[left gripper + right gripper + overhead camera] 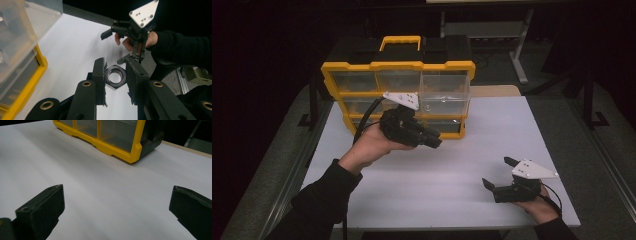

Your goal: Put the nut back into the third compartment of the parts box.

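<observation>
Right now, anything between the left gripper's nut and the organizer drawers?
Nothing visible. The left gripper is clamped on the nut just in front of the organizer, with no object in the gap between them.

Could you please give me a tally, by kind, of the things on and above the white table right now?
Hex nut, clamped in the left gripper: 1
Yellow-and-black drawer organiser: 1
Handheld grippers, left one and right gripper, jaws open: 2
White table: 1
Total: 5
</observation>
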`<state>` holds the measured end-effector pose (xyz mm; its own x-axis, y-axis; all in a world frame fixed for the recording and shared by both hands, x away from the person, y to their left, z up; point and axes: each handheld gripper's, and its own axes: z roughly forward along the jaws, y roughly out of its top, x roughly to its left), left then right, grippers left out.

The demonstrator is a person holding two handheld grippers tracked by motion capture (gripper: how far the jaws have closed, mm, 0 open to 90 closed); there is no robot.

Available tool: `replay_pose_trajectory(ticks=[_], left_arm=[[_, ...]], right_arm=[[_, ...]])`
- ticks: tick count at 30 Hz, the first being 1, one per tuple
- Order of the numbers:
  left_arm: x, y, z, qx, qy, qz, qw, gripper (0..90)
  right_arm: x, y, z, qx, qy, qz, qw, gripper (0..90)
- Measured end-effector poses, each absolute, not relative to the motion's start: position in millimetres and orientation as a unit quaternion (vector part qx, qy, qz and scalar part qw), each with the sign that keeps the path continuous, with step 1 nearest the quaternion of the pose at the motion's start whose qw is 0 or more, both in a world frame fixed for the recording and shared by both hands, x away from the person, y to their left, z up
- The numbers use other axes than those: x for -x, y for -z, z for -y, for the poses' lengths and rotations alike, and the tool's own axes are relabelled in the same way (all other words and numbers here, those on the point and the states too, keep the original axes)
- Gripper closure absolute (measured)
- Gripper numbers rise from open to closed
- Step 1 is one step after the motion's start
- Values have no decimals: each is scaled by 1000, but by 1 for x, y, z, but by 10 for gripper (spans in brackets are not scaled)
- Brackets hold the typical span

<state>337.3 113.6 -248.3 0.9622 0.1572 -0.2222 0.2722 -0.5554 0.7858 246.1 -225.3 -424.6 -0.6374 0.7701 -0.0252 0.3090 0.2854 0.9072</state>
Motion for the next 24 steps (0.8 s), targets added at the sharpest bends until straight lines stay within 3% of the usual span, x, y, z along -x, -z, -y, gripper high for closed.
replay_pose_trajectory(ticks=[24], left_arm=[[-358, 188, -97, -876, 33, -114, 468, 706]], right_arm=[[-246, 425, 226, -353, -482, -766, 238, 0]])
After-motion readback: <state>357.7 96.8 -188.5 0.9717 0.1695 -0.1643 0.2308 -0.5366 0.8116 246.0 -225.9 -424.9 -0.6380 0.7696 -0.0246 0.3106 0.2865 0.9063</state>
